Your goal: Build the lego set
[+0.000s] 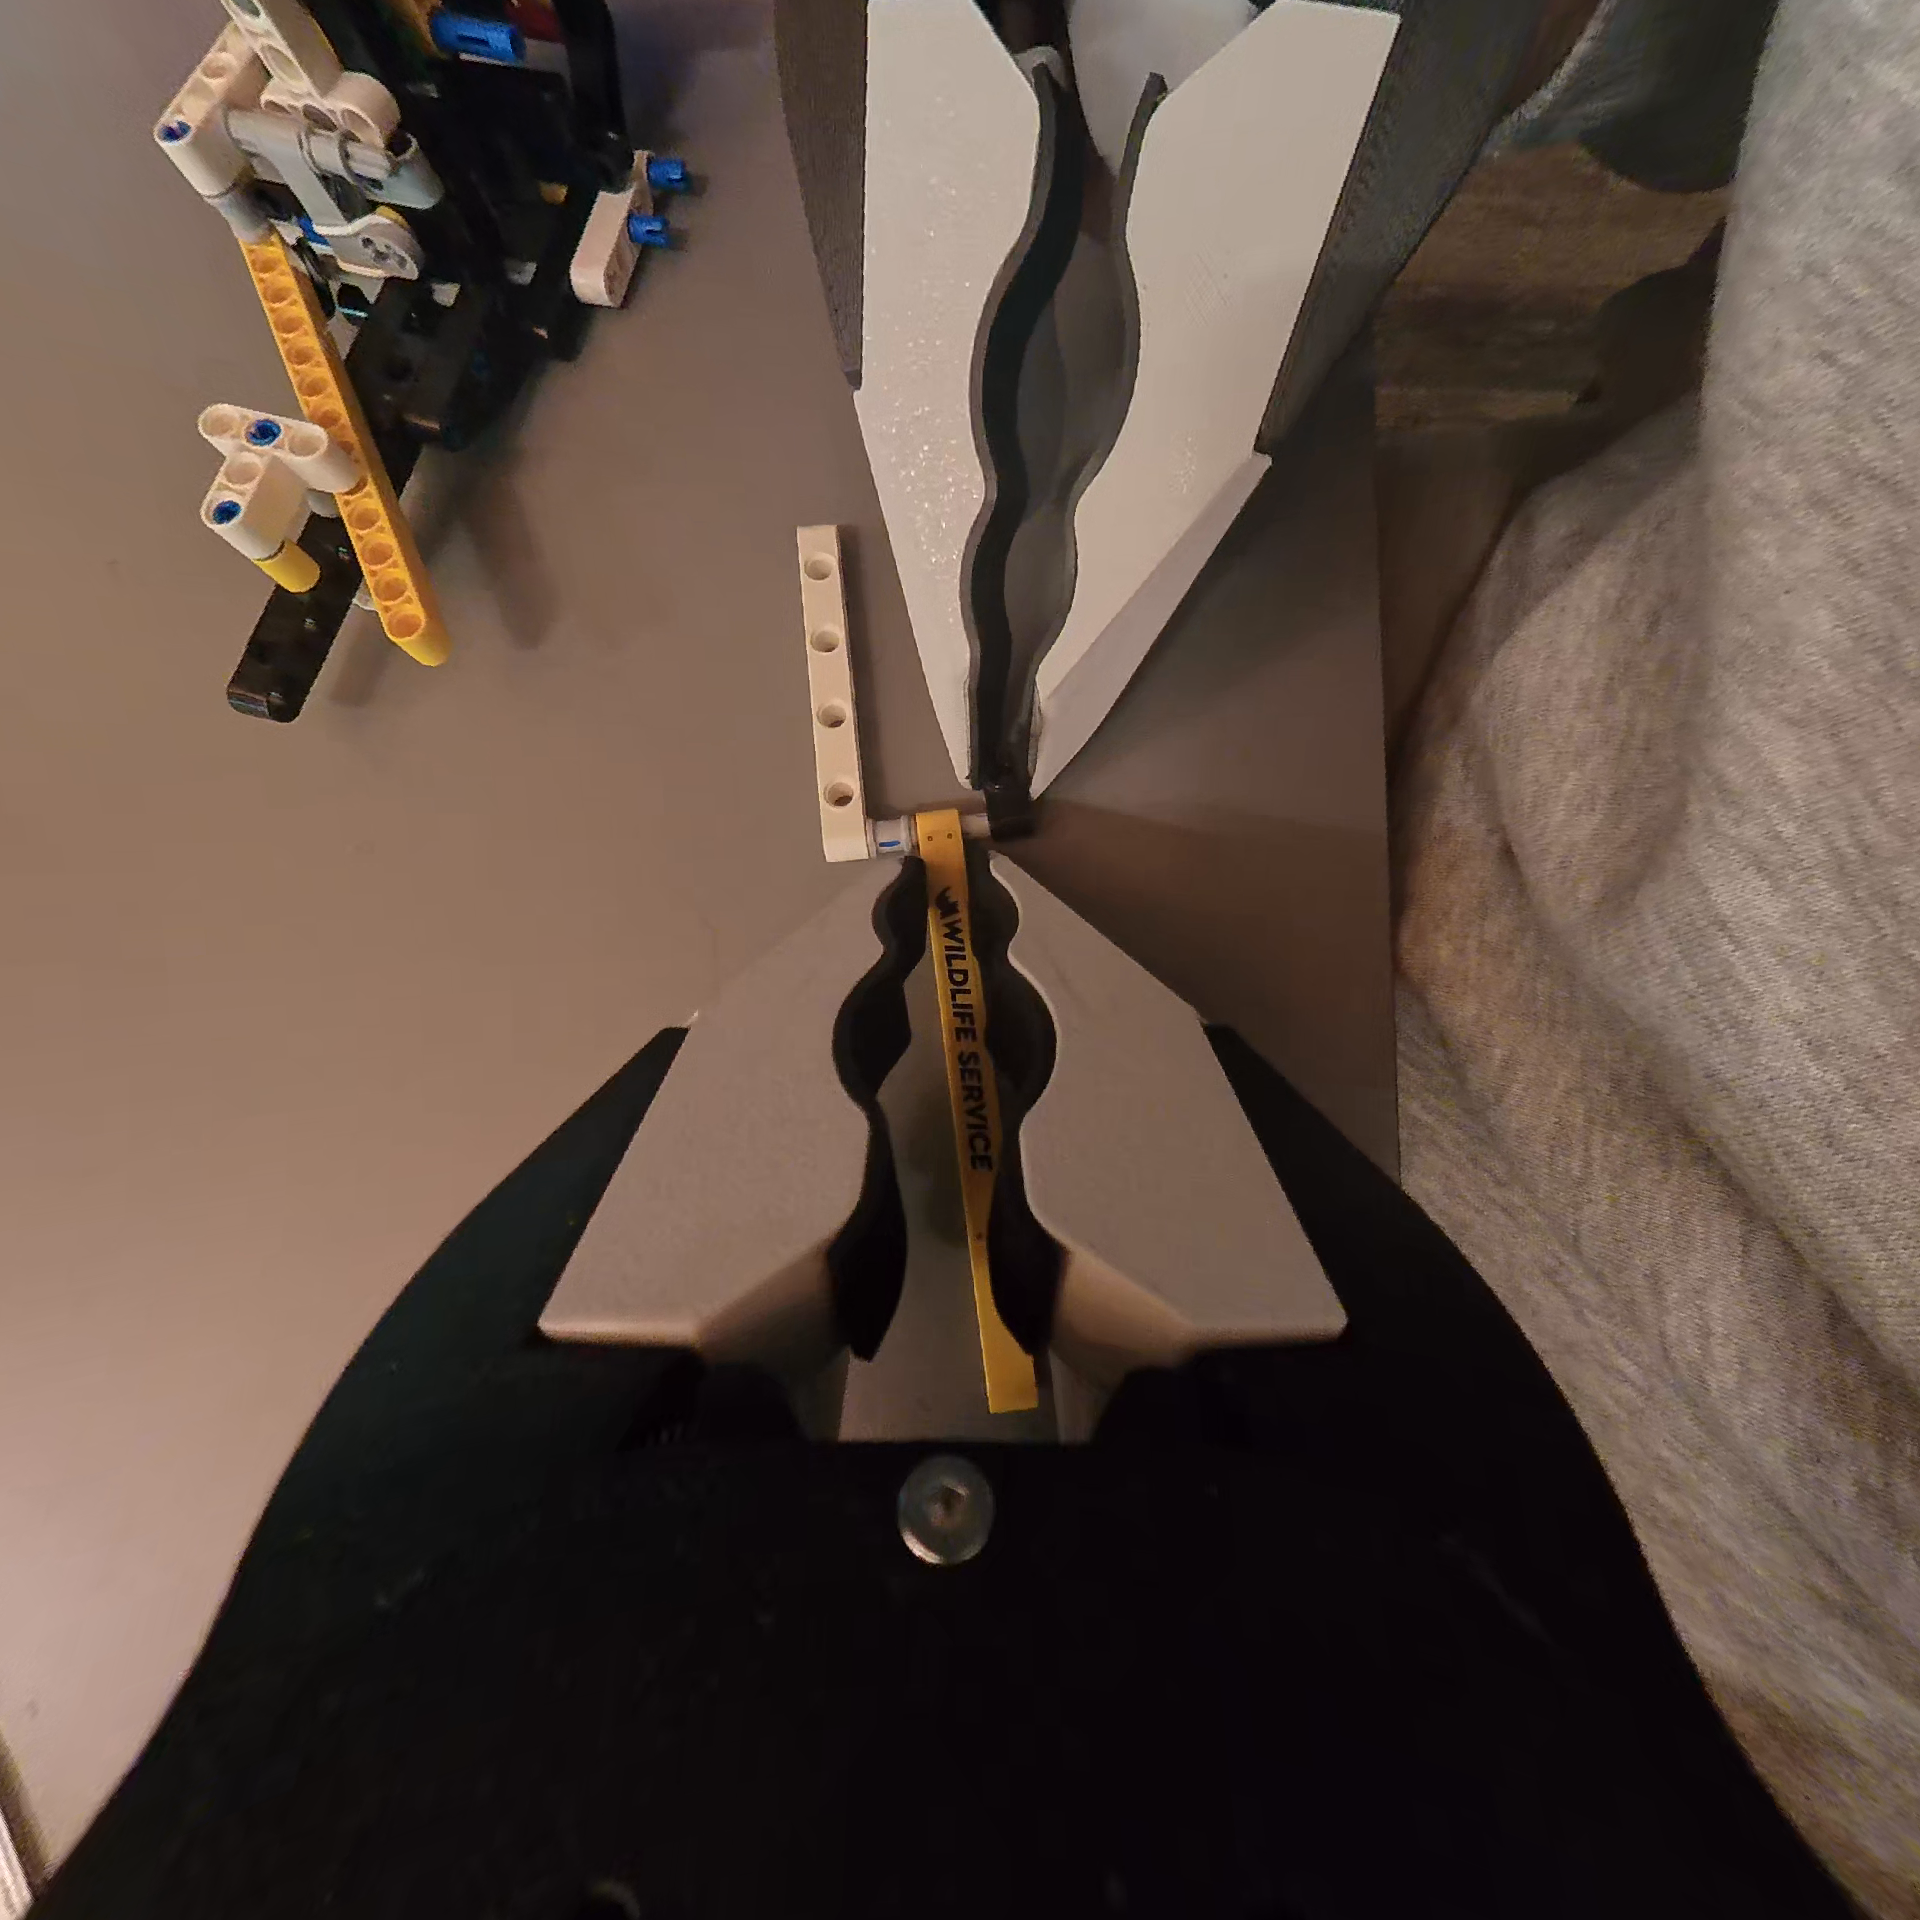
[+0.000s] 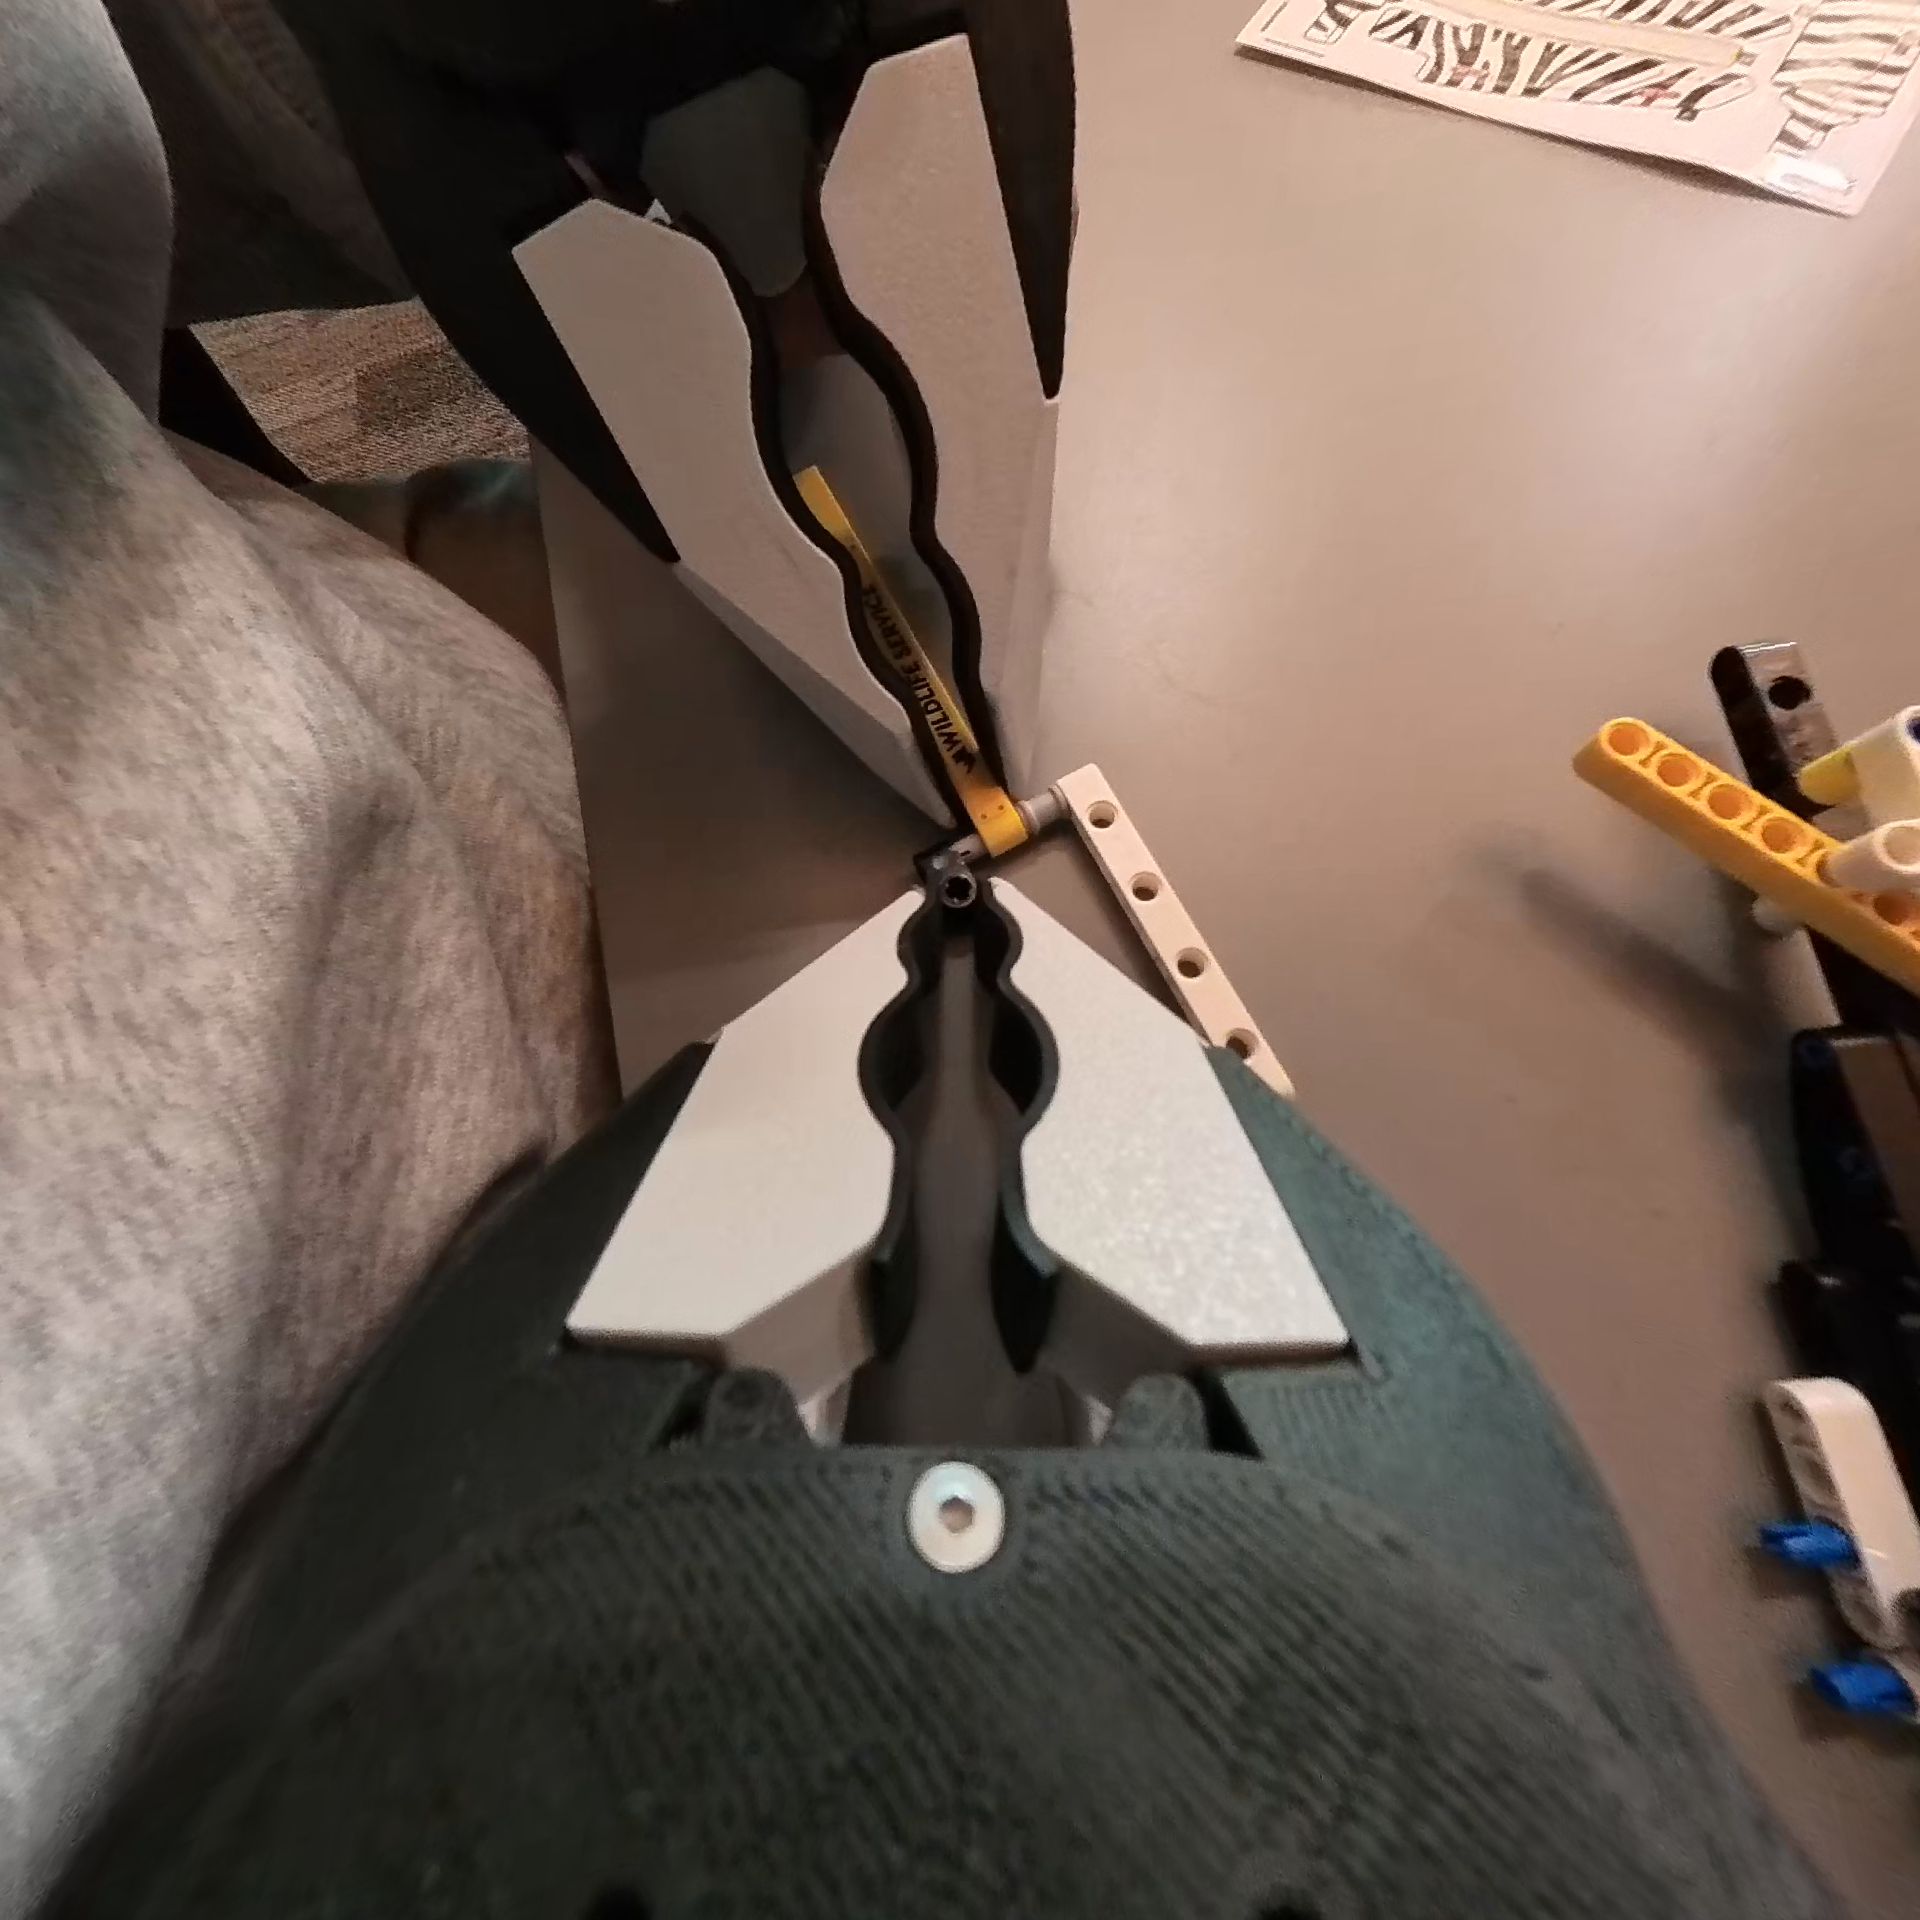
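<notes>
Two grippers meet tip to tip over a small Lego sub-assembly above the grey table (image 1: 520, 935).

The left gripper (image 1: 951, 873) is clamped on a yellow printed beam (image 1: 961, 1091) that runs back between its fingers, its front end just past the tips. There a light grey axle (image 1: 940, 829) crosses the beam; a white holed beam (image 1: 831, 686) hangs off the axle to the left of the tips. The right gripper (image 2: 956, 883) is closed on a small black connector (image 2: 951, 871) at the axle's other end. The partly built model (image 1: 395, 260) stands well apart, ahead-left of the left fingers; a sticker sheet (image 2: 1579, 83) lies far ahead-right of the right fingers.
</notes>
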A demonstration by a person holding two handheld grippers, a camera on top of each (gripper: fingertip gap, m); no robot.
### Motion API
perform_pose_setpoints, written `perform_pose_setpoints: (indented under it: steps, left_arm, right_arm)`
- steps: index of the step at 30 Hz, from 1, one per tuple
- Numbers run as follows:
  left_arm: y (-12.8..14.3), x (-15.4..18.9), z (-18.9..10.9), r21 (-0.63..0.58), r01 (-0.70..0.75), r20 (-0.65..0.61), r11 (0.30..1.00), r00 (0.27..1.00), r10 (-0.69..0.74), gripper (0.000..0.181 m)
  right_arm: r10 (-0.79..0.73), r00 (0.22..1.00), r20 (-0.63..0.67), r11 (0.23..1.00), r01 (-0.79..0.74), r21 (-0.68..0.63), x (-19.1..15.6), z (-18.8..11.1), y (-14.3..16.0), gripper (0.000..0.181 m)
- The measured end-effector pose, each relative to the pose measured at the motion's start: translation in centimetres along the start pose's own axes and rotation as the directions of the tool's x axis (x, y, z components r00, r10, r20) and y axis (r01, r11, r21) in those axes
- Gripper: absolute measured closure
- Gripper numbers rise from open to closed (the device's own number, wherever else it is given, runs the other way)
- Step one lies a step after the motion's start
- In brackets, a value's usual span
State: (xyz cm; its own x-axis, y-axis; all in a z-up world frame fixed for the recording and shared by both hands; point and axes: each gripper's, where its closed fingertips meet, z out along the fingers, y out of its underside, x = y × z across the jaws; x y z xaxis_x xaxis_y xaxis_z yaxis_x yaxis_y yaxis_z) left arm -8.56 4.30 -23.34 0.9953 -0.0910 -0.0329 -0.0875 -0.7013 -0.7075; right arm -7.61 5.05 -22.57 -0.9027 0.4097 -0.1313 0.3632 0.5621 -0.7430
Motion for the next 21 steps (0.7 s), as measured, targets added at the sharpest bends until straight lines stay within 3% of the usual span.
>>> perform_pose_setpoints:
  steps: [9,16,21]
  left_arm:
    - [0.1,-0.3,-0.1,0.003,0.014,0.007,1.000,1.000,-0.014,0.172]
    - [-0.4,0.0,-1.1,0.053,0.054,-0.055,0.997,0.997,-0.051,0.151]
    - [-1.1,-1.2,-1.3,0.092,0.057,0.020,0.994,0.998,-0.059,0.123]
  right_arm:
    - [0.005,1.000,0.004,1.000,-0.005,0.002,0.3,0.1,-0.1,0.177]
    - [0.009,1.000,0.000,1.000,-0.009,0.004,0.6,0.2,-0.2,0.177]
    - [0.006,1.000,0.022,1.000,-0.006,0.002,0.6,0.2,-0.1,0.176]
